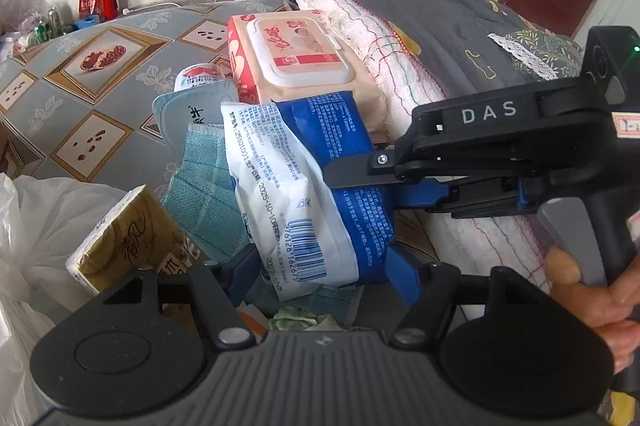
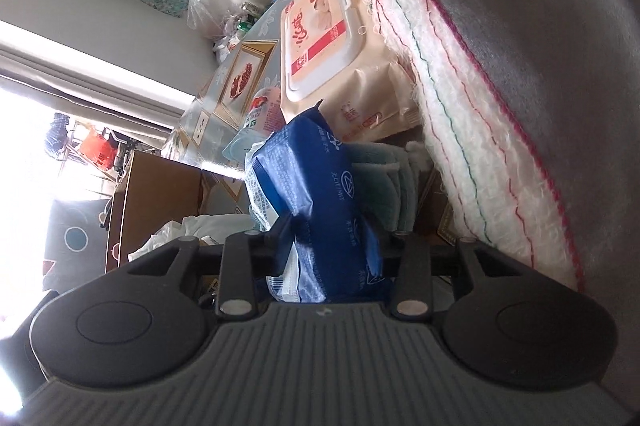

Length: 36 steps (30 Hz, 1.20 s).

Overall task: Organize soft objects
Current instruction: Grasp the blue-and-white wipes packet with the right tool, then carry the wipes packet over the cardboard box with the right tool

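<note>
Left wrist view: the left gripper (image 1: 320, 266) has its jaws closed around the blue-and-white pack (image 1: 304, 186), held above a teal towel (image 1: 204, 194). The right gripper (image 1: 360, 178) reaches in from 3 o'clock and pinches the same pack at its blue side. At 12 o'clock a wipes pack (image 1: 300, 46) lies on a red box (image 1: 240, 66), against a folded quilt (image 1: 460, 38). A yellow tissue pack (image 1: 132, 238) sits at 9 o'clock beside a white bag (image 1: 36, 226). Some items look stacked already; this pack is still in the air, and the tissues and towel seem unsorted.

Right wrist view: the right gripper (image 2: 332, 242) is clamped on the pack (image 2: 320, 186). The quilt (image 2: 460, 106) crowds 2 o'clock, and the wipes pack (image 2: 320, 38) lies at 12 o'clock, leaving little free room to set down.
</note>
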### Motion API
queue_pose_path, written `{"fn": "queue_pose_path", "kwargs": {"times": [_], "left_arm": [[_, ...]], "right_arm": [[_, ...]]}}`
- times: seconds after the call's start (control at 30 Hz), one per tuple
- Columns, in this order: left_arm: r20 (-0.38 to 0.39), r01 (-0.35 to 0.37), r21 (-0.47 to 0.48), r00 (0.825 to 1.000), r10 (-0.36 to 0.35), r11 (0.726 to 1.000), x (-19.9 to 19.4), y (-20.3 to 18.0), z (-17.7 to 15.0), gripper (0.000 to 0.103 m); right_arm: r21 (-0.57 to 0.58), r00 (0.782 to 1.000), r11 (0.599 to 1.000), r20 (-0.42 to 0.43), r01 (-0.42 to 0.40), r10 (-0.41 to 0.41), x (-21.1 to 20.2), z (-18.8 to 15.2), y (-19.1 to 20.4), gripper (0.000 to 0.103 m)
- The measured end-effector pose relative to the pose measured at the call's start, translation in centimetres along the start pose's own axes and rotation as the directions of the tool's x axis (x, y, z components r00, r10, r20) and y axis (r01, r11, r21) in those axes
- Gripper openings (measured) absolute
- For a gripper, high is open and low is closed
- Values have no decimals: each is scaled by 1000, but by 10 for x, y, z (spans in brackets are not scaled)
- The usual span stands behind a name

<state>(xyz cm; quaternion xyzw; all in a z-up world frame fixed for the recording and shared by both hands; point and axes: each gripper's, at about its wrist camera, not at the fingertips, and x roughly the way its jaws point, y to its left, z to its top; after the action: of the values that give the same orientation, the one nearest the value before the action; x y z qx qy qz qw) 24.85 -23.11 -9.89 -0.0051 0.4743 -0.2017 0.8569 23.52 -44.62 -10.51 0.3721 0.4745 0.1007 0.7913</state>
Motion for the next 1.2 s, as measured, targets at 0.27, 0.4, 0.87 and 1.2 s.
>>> {"fn": "queue_pose_path", "kwargs": {"times": [0.27, 0.4, 0.87, 1.2], "left_arm": [[36, 11, -9, 999, -11, 1000, -22, -2, 0, 66], [80, 26, -1, 996, -26, 1000, -44, -7, 0, 66], [290, 39, 34, 956, -48, 999, -157, -11, -20, 65], [428, -65, -75, 899, 91, 995, -249, 43, -60, 65]], "right_arm": [[-14, 999, 1000, 48, -21, 22, -25, -8, 12, 30], [-33, 996, 999, 83, -31, 34, -48, -13, 24, 30], [-132, 976, 985, 171, -112, 134, -122, -53, 101, 30], [-273, 963, 932, 61, -238, 264, -101, -93, 210, 30]]}}
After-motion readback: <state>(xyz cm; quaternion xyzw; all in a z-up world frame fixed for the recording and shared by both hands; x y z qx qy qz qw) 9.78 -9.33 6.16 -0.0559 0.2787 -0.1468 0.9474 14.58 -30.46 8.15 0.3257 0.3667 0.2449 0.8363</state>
